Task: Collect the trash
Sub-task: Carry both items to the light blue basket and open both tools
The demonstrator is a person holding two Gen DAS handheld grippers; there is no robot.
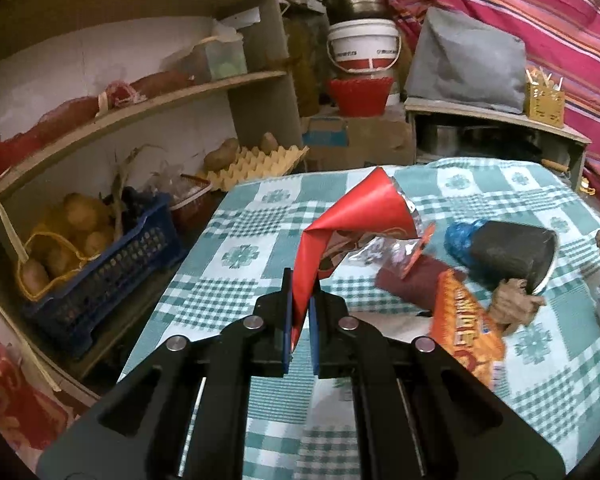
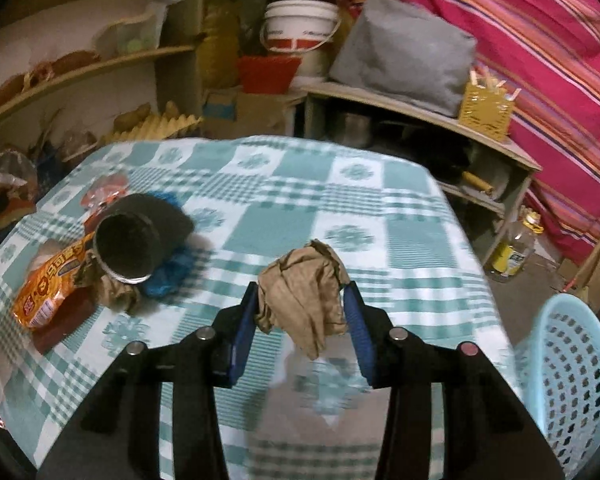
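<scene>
- Left gripper (image 1: 301,300): jaws clenched nearly together on the lower end of a red foil snack wrapper (image 1: 356,216), which rises from the pads, its torn silver lining showing, above the checked tablecloth (image 1: 236,256).
- Right gripper (image 2: 303,300): jaws part-open, pressed on either side of a crumpled brown paper wad (image 2: 302,296) lifted over the cloth.
- Left on the table: an orange snack packet (image 1: 466,328), a second brown paper wad (image 1: 514,300), a dark cylindrical can (image 2: 134,240) lying on its side, and a blue crinkled bag (image 2: 168,280).
- Right wrist view only: pale blue perforated basket (image 2: 568,376) beside the table.
- Left wrist view only: blue crate of potatoes (image 1: 100,268) on the shelf.
</scene>
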